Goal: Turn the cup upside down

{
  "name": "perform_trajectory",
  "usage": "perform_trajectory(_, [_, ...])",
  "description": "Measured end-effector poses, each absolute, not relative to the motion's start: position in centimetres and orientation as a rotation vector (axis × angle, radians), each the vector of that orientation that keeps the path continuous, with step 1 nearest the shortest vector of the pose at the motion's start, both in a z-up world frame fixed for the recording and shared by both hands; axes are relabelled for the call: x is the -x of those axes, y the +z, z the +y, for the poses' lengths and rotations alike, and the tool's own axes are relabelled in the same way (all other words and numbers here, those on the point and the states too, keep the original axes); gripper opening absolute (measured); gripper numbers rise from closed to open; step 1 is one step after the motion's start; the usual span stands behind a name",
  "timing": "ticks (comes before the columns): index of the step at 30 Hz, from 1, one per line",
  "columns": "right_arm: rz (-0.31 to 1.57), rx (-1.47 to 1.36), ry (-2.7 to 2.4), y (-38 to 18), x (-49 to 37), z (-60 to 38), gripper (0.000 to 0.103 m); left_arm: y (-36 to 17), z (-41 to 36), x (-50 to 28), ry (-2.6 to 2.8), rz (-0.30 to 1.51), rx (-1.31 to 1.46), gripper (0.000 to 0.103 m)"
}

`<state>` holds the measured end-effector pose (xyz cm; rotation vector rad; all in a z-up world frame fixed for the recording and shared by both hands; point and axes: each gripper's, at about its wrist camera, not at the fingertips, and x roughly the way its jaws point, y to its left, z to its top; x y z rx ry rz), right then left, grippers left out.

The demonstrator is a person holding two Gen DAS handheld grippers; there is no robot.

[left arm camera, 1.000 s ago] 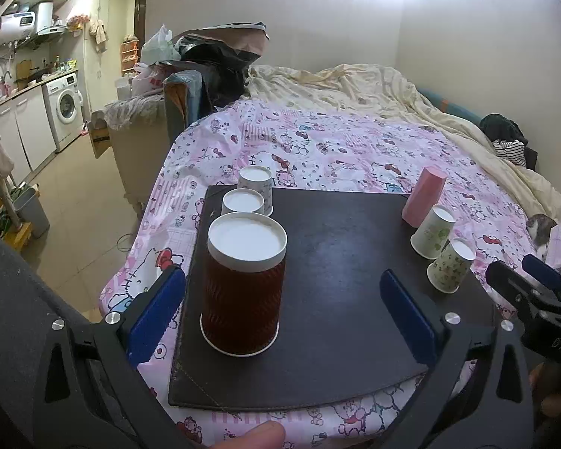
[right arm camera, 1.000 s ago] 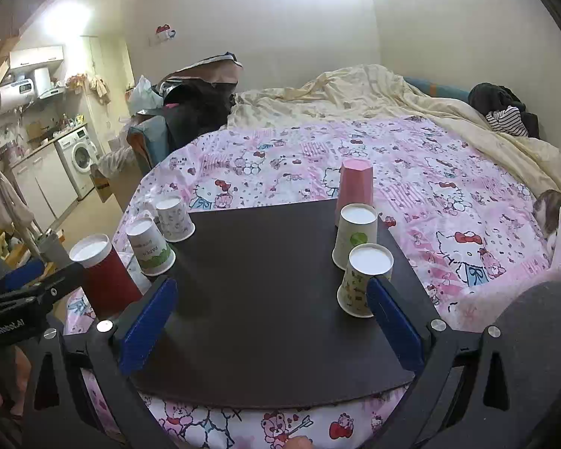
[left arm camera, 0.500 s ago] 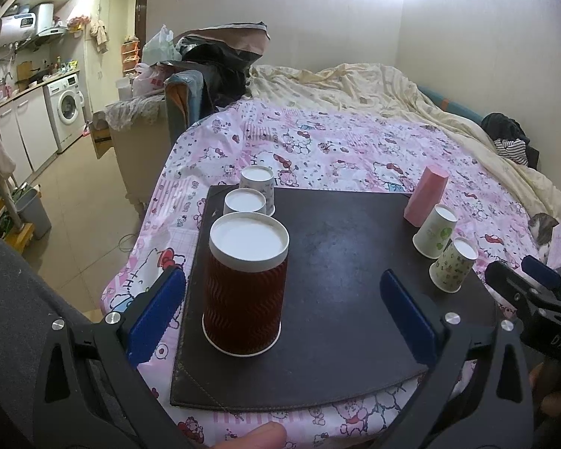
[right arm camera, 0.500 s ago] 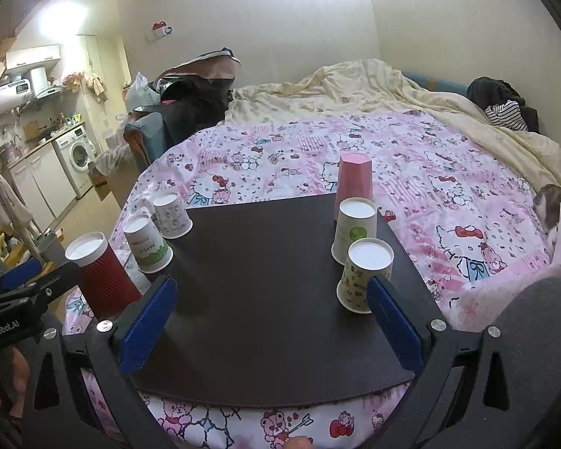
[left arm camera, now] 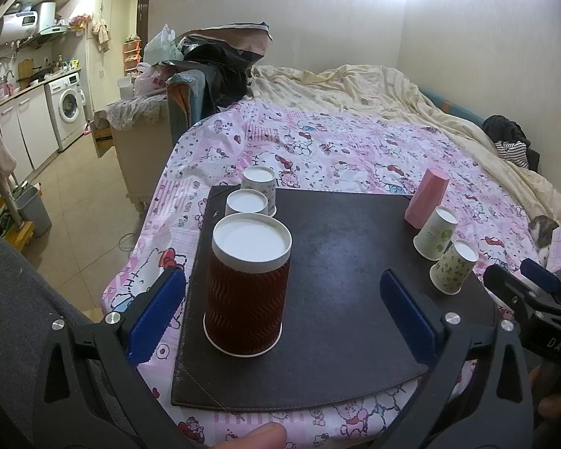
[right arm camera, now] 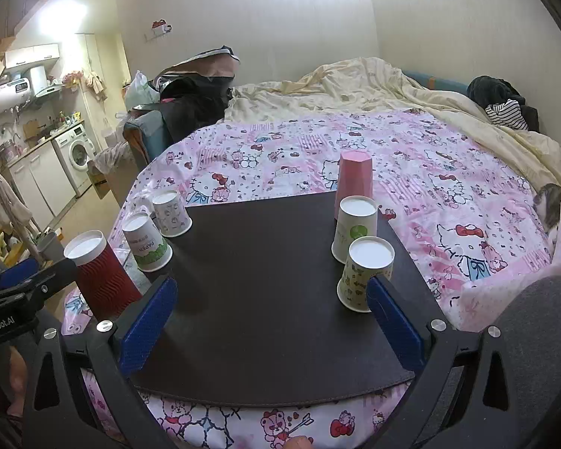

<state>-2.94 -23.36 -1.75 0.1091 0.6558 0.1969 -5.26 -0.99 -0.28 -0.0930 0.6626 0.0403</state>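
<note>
Six cups sit on the dark mat (left arm camera: pixel 336 299), all bottoms up already. Left wrist view: the left gripper (left arm camera: pixel 280 314) is wide open w/ nothing in it, and the big red cup (left arm camera: pixel 247 284) stands straight up just ahead, closer to the left blue pad than the right one, not touching. Two small white cups (left arm camera: pixel 247 202) stand behind it at the mat's far left edge. Pink cup (left arm camera: pixel 426 198) and 2 more paper cups are well apart on the right side, near the right gripper. Right wrist view: the right gripper (right arm camera: pixel 273 318) is open too, holding nothing. The flower cup (right arm camera: pixel 366 273) stands upright just beside its right pad, maybe touching, can't tell. The red cup is far off to its left, so the left gripper is nearer to it. I think no cup is left to flip.
</note>
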Motion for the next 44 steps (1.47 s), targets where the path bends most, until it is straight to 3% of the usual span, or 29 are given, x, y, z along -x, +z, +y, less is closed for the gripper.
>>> perform_trajectory(44, [0.659,-0.101,0.198,-1.87,2.81,-23.30,0.103,-0.55,-1.06,5.09,0.037,0.670,0.095,0.103])
